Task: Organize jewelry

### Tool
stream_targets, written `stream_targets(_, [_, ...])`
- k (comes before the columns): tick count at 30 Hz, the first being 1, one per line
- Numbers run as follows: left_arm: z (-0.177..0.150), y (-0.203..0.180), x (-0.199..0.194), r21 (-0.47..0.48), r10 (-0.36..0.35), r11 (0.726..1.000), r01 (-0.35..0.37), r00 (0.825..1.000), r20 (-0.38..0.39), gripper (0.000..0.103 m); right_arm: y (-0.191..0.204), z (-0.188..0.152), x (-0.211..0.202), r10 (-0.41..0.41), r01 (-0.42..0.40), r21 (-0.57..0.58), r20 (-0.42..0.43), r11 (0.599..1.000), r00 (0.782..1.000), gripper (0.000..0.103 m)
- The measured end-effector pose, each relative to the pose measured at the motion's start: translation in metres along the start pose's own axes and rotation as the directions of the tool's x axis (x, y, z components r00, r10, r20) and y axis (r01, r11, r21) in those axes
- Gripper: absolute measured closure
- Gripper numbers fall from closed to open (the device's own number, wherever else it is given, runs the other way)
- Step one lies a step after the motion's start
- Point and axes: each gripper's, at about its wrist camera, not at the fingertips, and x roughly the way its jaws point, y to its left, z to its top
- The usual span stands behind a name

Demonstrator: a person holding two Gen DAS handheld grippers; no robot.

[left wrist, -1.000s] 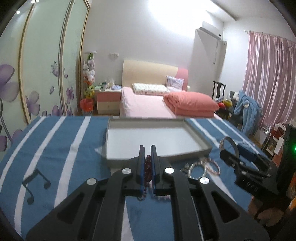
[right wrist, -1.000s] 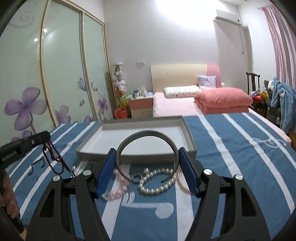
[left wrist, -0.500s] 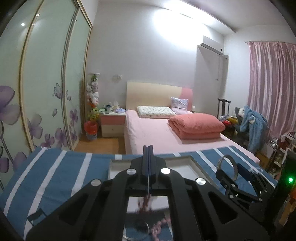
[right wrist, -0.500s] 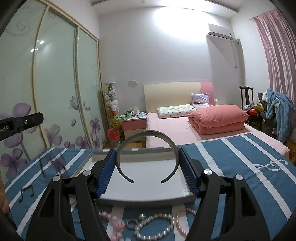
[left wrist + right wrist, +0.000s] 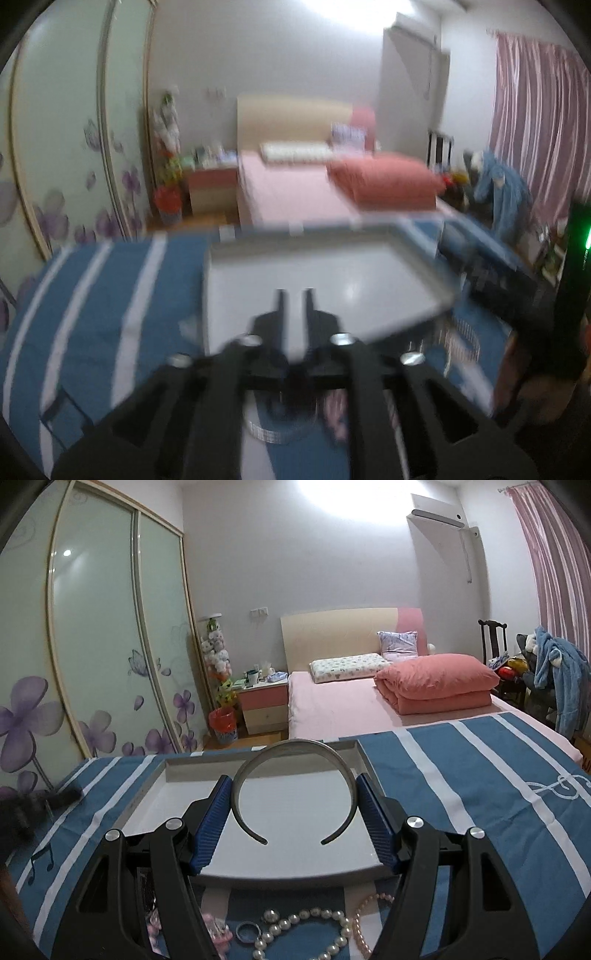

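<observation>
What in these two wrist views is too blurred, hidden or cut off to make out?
- Left wrist view: motion blur over everything; whether the left claw holds anything is unclear.
- Left wrist view: jewelry under the claw body is a smear.
- Right wrist view: pearl necklace cut off by the bottom edge.
- Right wrist view: pink beads partly hidden behind the right claw, which grips the headband.

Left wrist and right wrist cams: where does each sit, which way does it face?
Left wrist: on the left hand-held gripper, looking along its narrowly parted fingers over the grey tray toward the bed; blurred; the right hand-held gripper shows at right.
Right wrist: on the right hand-held gripper, facing the same way, fingers clamping a grey headband above the tray; pearl necklace below.
Shared: tray, striped blue cloth, bed.
</observation>
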Motion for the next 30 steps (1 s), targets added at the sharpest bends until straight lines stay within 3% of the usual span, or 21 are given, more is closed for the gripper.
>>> stream_targets(5, [-0.033,-0.003,0.024,-0.004,-0.061,0.998,0.061,0.989,-0.137,0.064,0.003,-0.003,-0.008,0.002,-0.002,-0.015,-0.004,1.000,1.000,0.035])
stream_targets(8, [-0.042,-0.009,0.031,0.023,-0.035,0.999,0.039,0.987,-0.154,0.053,0.002,-0.003,-0.007,-0.001,0.001,-0.017,-0.009,1.000,1.000,0.035])
stream_targets(13, [-0.043,-0.010,0.053,0.033,0.003,0.999,0.004,0.977,-0.213,0.054,-0.001,-0.003,-0.002,0.005,-0.005,-0.001,-0.023,1.000,1.000,0.035])
stream_targets(16, [-0.045,-0.011,0.064,0.021,0.009,1.000,-0.004,0.973,-0.232,0.062,-0.002,-0.003,-0.002,0.008,-0.008,0.002,-0.030,1.000,1.000,0.035])
stream_targets(18, [-0.044,-0.012,0.068,0.010,-0.005,1.000,0.007,0.971,-0.237,0.083,-0.001,-0.005,-0.002,0.012,-0.012,0.001,-0.032,1.000,0.999,0.035])
stream_targets(20, [-0.043,-0.013,0.068,0.013,-0.002,1.000,0.005,0.971,-0.241,0.098,0.000,-0.005,-0.003,0.014,-0.014,-0.001,-0.033,1.000,0.999,0.035])
stream_targets(24, [-0.045,-0.008,0.058,-0.017,-0.034,0.999,0.030,0.975,-0.220,0.098,0.000,-0.006,-0.007,0.020,-0.020,-0.001,-0.030,1.000,0.999,0.035])
stream_targets(30, [-0.037,0.004,0.024,-0.076,-0.095,0.993,0.086,0.987,-0.127,0.098,0.005,-0.007,-0.014,0.035,-0.035,-0.010,-0.026,0.999,0.999,0.035])
